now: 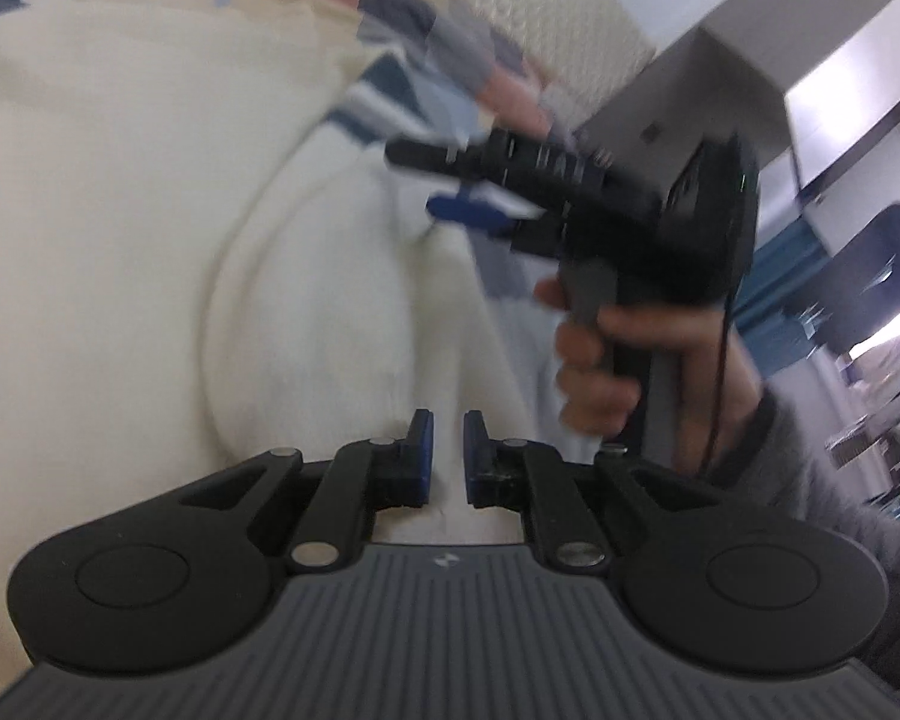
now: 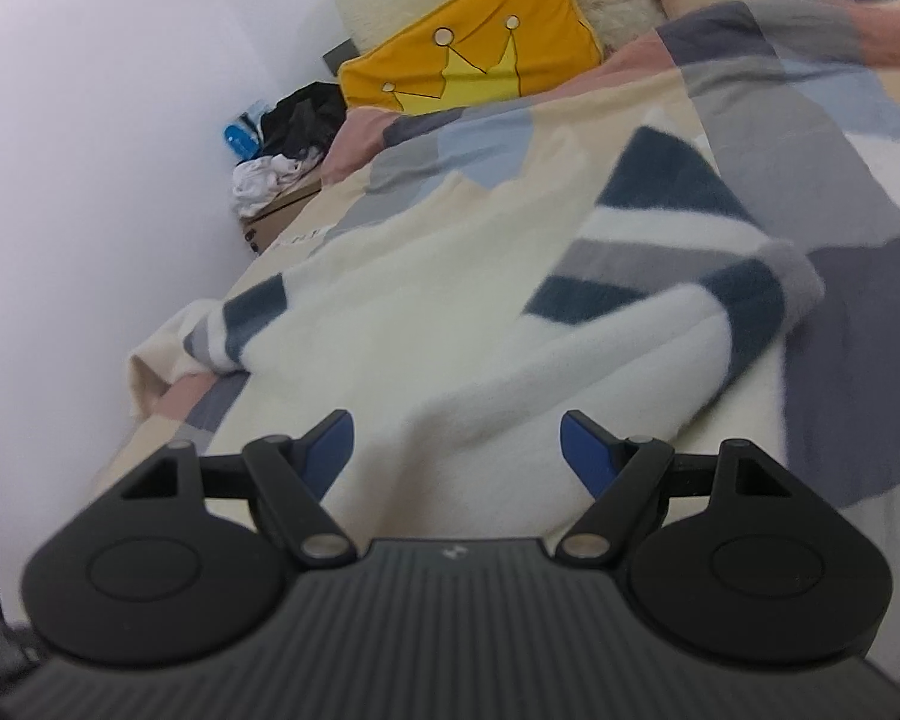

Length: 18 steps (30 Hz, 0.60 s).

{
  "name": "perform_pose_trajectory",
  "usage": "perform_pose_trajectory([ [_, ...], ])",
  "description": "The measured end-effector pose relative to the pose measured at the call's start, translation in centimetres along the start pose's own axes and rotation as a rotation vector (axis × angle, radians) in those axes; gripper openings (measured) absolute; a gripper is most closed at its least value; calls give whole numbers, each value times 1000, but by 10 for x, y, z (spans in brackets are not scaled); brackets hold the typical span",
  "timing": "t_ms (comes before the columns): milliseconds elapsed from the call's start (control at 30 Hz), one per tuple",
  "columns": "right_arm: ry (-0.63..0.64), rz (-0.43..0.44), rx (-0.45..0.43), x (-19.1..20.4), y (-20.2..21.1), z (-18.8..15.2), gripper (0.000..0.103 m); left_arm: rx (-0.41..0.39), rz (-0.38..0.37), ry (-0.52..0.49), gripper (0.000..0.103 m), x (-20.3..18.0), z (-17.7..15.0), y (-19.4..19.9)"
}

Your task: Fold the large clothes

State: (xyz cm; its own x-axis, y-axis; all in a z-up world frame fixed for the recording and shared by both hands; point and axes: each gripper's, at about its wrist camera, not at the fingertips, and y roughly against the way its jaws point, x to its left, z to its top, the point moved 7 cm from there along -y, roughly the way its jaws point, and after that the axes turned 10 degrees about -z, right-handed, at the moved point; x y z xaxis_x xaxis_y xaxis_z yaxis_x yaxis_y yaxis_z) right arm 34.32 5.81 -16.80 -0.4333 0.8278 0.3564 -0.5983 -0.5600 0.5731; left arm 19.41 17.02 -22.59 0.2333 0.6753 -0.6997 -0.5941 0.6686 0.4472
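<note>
Two tools work over the cream sweater [image 2: 390, 324] spread on the bed [image 2: 858, 312]: the right tool [image 2: 456, 450], spread wide and empty, hangs just above its hem, while the left tool [image 1: 447, 456] is nearly pressed together, apparently pinching nothing.

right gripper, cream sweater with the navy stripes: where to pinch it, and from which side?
Judgement: pinch the striped cuff end of the sleeve on the cream sweater. It lies folded over the body as a raised roll, so there is an edge to bite. Bring the right gripper, jaws wide open, forward and to its right, from the near side.
</note>
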Motion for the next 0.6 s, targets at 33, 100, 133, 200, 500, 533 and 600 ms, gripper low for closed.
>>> perform_pose_trajectory([
  [33, -27, 12, 19, -1, -3, -2, 78, 12, 7, -1, 12, 0, -2, -2],
  [100, -79, 42, 69, -3, -10, -9, 77, -1, 12, -8, 13, -2, -1, -3],
  [133, -97, 58, 90, -3, -13, -13, 73, -25, 12, -16, 13, -4, 3, 0],
  [200, -124, 96, 138, 0, -20, -21, 63, -64, 0, -27, 15, -8, 9, 7],
  [500, -172, 179, 156, 14, -11, -25, 11, -302, -143, 100, 68, 8, 38, 54],
  [533, -172, 176, 149, 15, -6, -24, 11, -347, -150, 154, 68, 20, 41, 64],
  [600, -162, 155, 134, 15, 8, -24, 11, -415, -158, 265, 68, 43, 44, 75],
])
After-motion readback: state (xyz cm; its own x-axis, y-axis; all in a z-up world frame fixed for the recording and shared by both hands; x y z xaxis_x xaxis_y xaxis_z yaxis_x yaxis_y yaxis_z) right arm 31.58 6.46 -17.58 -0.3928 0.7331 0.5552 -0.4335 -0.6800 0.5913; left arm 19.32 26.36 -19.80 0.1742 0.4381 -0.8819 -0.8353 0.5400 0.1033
